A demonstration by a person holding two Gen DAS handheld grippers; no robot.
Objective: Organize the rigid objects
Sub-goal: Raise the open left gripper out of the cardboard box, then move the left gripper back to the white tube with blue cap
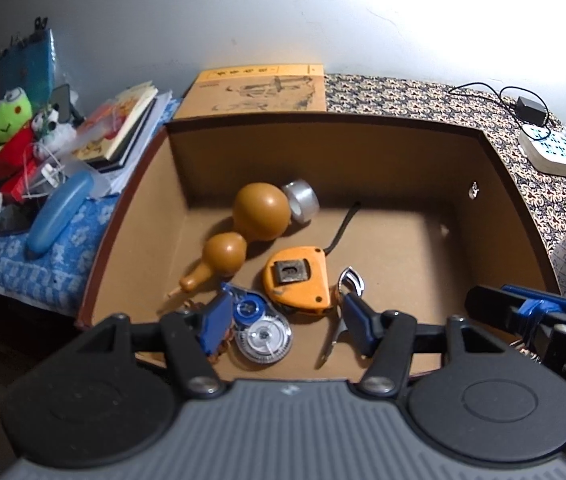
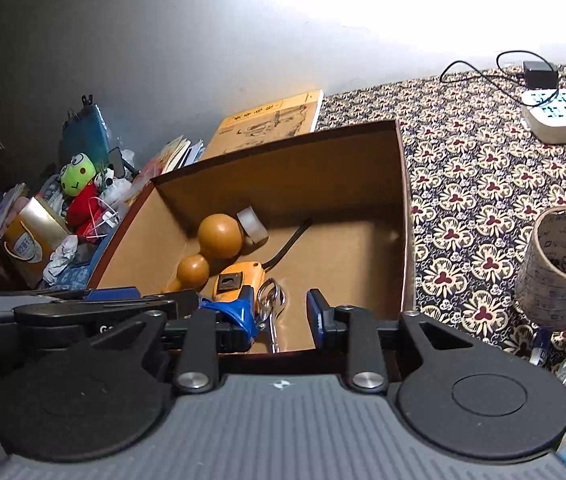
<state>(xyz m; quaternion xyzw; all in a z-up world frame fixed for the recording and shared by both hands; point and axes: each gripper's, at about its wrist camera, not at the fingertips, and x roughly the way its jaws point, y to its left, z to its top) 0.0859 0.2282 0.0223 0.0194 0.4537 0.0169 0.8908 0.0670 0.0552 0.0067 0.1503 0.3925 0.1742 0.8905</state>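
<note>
A brown cardboard box (image 1: pixel 383 148) holds a wooden gourd (image 1: pixel 251 220), a silver tape roll (image 1: pixel 303 200), an orange tape measure (image 1: pixel 299 280), a blue correction-tape dispenser (image 1: pixel 259 328) and a metal carabiner clip (image 1: pixel 349 286). My left gripper (image 1: pixel 287 320) is open and empty, hovering over the box's near side above these items. My right gripper (image 2: pixel 279 316) is open and empty over the box's (image 2: pixel 363 168) near edge, above the clip (image 2: pixel 271 300) and beside the tape measure (image 2: pixel 235 280). The gourd (image 2: pixel 215 244) lies beyond it.
A patterned cloth (image 2: pixel 483 184) covers the table right of the box, with a packing-tape roll (image 2: pixel 563 268) and a white power strip (image 2: pixel 563 112). A yellow booklet (image 1: pixel 259 90) lies behind the box. Books, a frog plush (image 1: pixel 9 116) and clutter crowd the left.
</note>
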